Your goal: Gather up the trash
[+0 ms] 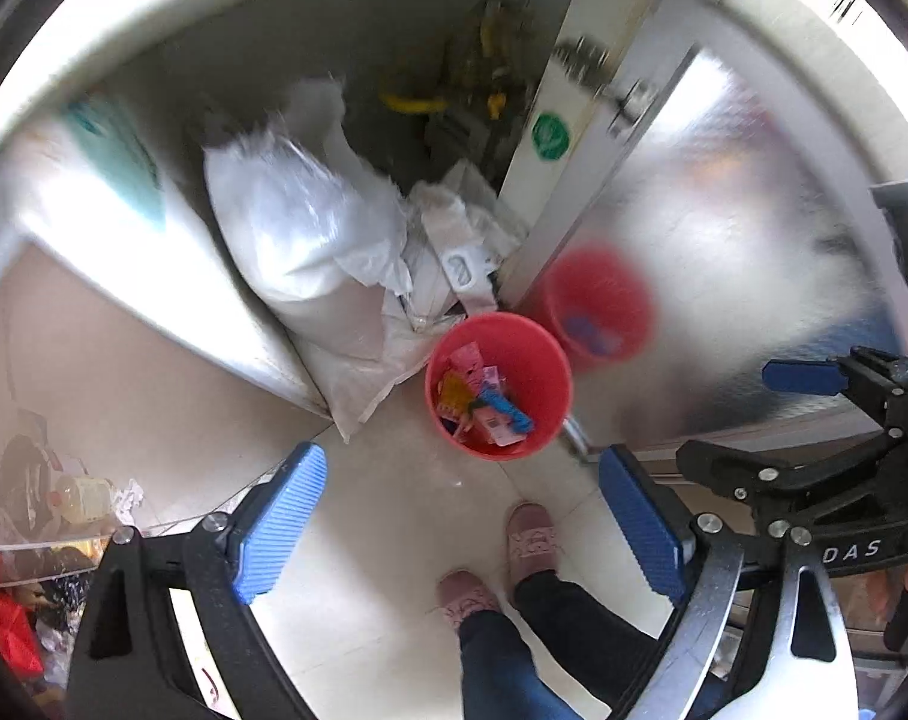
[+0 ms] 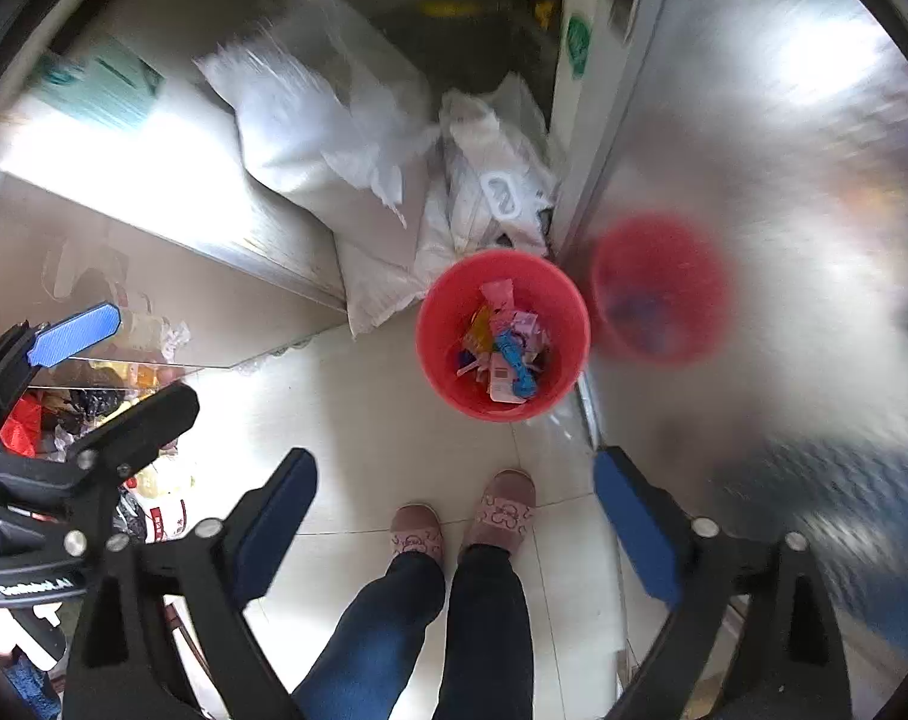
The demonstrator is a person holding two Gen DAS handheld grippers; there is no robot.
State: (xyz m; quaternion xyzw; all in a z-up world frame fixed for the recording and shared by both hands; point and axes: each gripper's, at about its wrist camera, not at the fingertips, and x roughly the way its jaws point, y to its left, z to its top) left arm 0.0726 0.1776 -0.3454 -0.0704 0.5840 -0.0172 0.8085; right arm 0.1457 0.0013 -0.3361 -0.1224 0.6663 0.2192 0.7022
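Note:
A red bin (image 1: 538, 360) stands on the pale tiled floor next to a steel door. It also shows in the right wrist view (image 2: 550, 294). It holds several coloured wrappers (image 1: 481, 402), which also show in the right wrist view (image 2: 502, 348). My left gripper (image 1: 472, 528) is open and empty, high above the floor, near side of the bin. My right gripper (image 2: 454, 528) is open and empty too, above the person's feet. The right gripper shows at the right edge of the left wrist view (image 1: 814, 408).
White sacks (image 1: 298, 240) and plastic bags (image 2: 496, 180) lean in the corner behind the bin. The shiny steel door (image 2: 754, 180) at right reflects the bin. A glass-topped table (image 2: 112, 276) with clutter below stands at left. The person's slippered feet (image 2: 460, 522) stand below me.

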